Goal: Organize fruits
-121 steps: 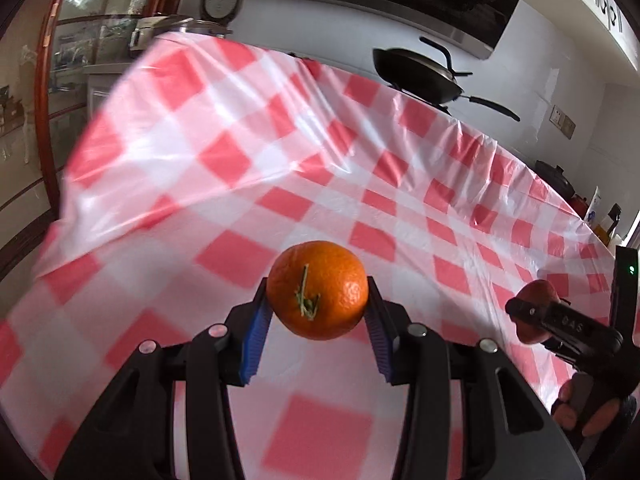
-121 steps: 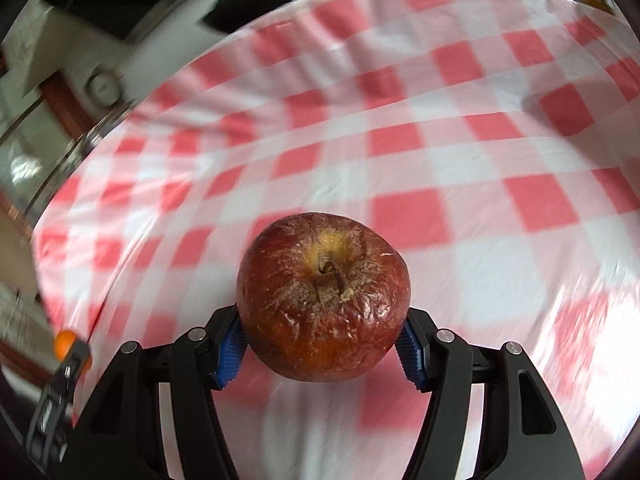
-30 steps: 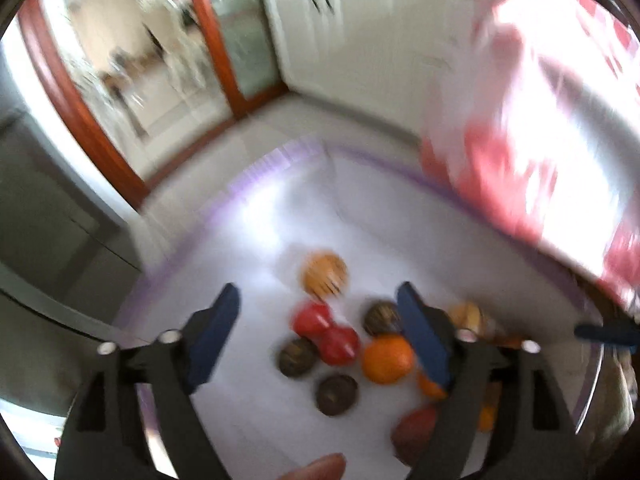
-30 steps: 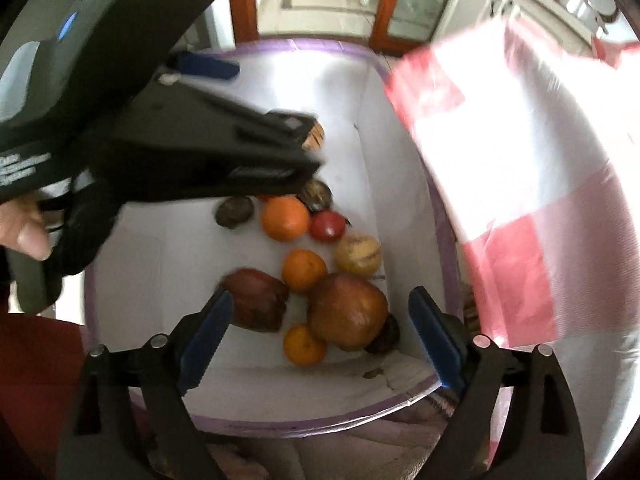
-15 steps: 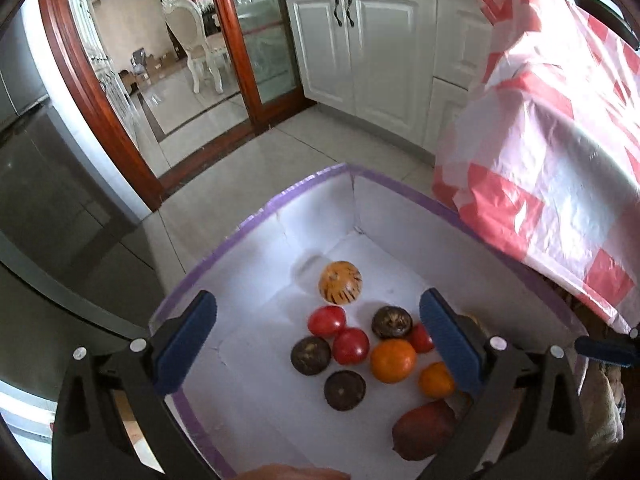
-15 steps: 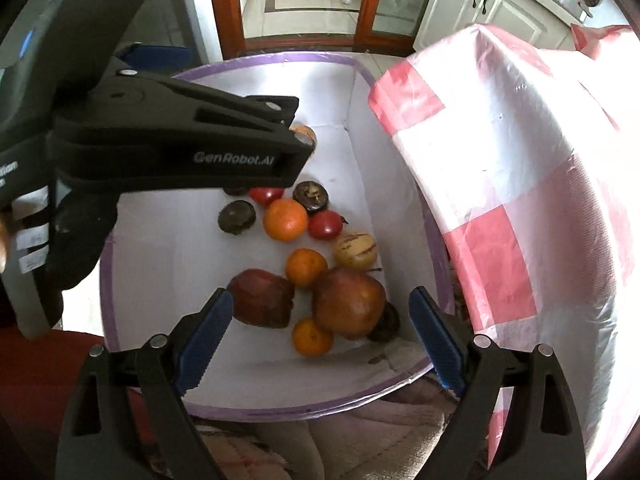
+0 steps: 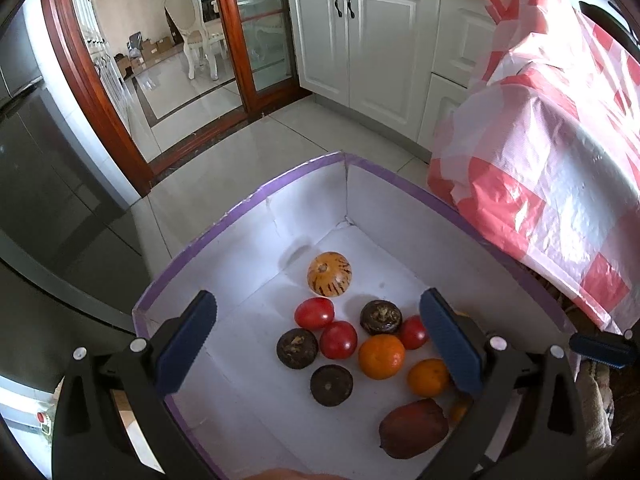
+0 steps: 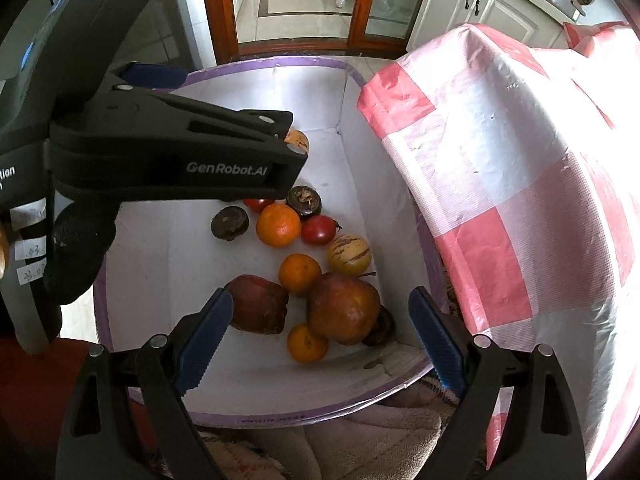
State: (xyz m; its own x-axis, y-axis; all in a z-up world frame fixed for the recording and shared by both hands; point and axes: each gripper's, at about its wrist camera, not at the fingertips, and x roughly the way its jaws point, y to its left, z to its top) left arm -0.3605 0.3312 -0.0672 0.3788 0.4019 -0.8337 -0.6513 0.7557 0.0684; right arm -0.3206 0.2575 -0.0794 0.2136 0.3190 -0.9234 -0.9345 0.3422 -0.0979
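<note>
A white box with a purple rim (image 7: 248,200) stands on the floor and holds several fruits. My left gripper (image 7: 317,300) hangs open above it with nothing between its fingers. Below it lie an orange (image 7: 381,356), a second orange (image 7: 428,377), tomatoes (image 7: 314,312), dark round fruits (image 7: 297,348) and a striped yellow fruit (image 7: 329,274). My right gripper (image 8: 320,296) is open too, over the wrinkled red apple (image 8: 342,308), which rests on the box floor beside a dark red fruit (image 8: 260,308). In the right wrist view the left gripper's black body (image 8: 172,164) covers the box's far left part.
A red and white checked tablecloth (image 7: 560,160) hangs over the table edge just right of the box. White cabinets (image 7: 360,40) and a wooden door frame (image 7: 88,80) stand behind on the tiled floor. A beige towel (image 8: 360,440) lies under the box's near rim (image 8: 280,416).
Four seconds ago the left gripper held an orange and the right held the apple over the table. Both fruits now lie in the box. Within the last second the left jaws spread wider.
</note>
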